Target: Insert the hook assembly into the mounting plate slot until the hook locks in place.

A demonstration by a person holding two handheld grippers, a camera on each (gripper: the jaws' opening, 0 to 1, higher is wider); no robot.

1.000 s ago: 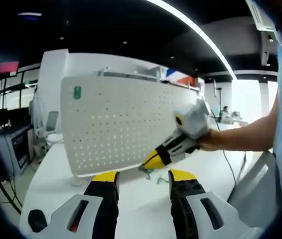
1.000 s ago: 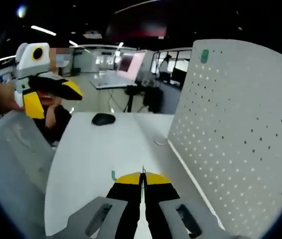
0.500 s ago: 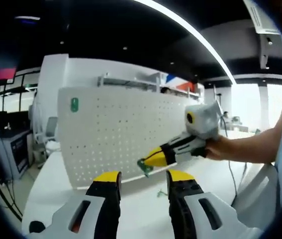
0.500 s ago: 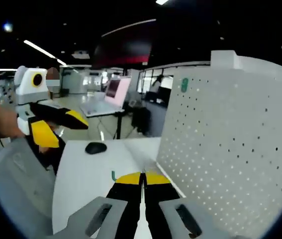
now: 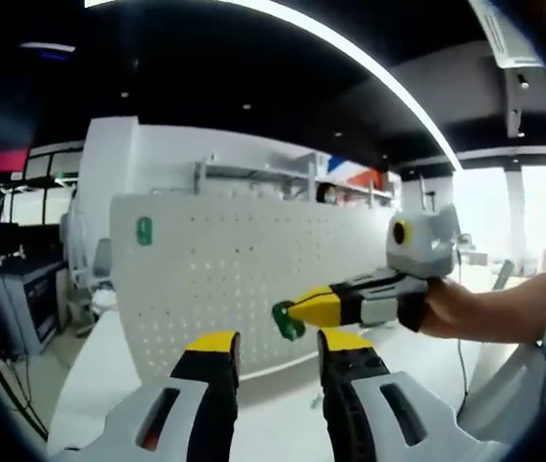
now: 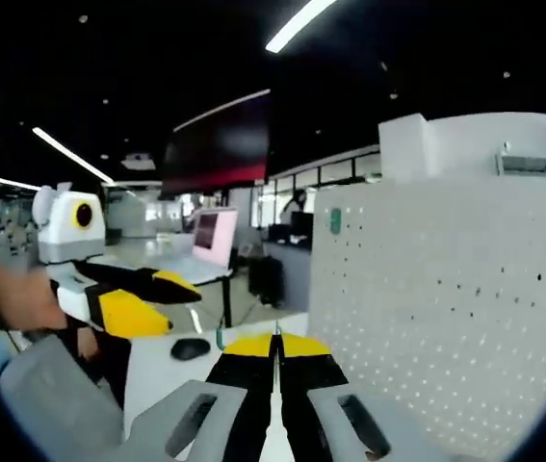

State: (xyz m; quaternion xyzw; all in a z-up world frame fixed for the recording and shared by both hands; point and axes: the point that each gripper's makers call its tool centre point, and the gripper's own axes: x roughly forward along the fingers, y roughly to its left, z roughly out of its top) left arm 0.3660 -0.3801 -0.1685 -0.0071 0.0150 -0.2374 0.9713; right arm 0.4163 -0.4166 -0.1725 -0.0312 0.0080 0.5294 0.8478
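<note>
Right hand-held gripper [image 5: 297, 310] pinching green hook [image 5: 285, 320] near pegboard [image 5: 224, 269]; left hand-held gripper [image 5: 271, 348] spread.

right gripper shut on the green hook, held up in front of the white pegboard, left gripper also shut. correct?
Not quite: the left gripper is open, its jaws standing apart with nothing between them, as the left gripper view shows. The rest holds: the right gripper is shut on the green hook in front of the white pegboard.

Hook [image 5: 287, 320] before pegboard [image 5: 215, 269]
</note>
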